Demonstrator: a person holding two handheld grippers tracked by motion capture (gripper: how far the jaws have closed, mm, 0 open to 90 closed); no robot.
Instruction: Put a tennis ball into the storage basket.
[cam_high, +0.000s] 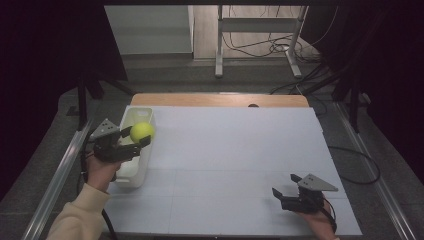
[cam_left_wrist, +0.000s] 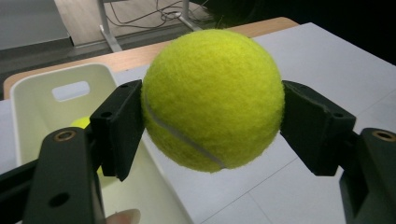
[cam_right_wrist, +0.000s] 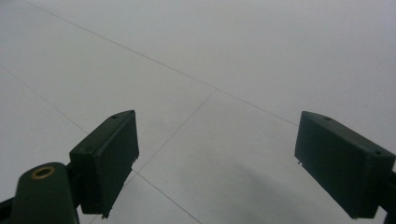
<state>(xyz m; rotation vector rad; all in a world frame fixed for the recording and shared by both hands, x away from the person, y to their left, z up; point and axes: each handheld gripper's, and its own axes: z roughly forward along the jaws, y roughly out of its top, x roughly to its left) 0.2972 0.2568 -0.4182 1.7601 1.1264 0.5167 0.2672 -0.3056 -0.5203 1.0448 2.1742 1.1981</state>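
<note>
A yellow-green tennis ball (cam_high: 142, 131) (cam_left_wrist: 213, 99) is clamped between the two black jaws of my left gripper (cam_high: 136, 136) (cam_left_wrist: 212, 126), held above the right rim of a white plastic bin (cam_high: 134, 145) (cam_left_wrist: 42, 100) at the table's left side. A second yellow ball (cam_left_wrist: 80, 122) peeks out low inside the bin, mostly hidden behind the left jaw. My right gripper (cam_high: 284, 186) (cam_right_wrist: 233, 163) rests near the front right of the table, jaws wide apart over the bare white surface, with nothing between them.
The white tabletop (cam_high: 230, 160) has a wooden strip (cam_high: 220, 100) along its far edge. Beyond it stand a metal table frame (cam_high: 257, 40) and loose cables (cam_high: 265, 47) on the floor. Metal rails (cam_high: 60, 170) run along both sides.
</note>
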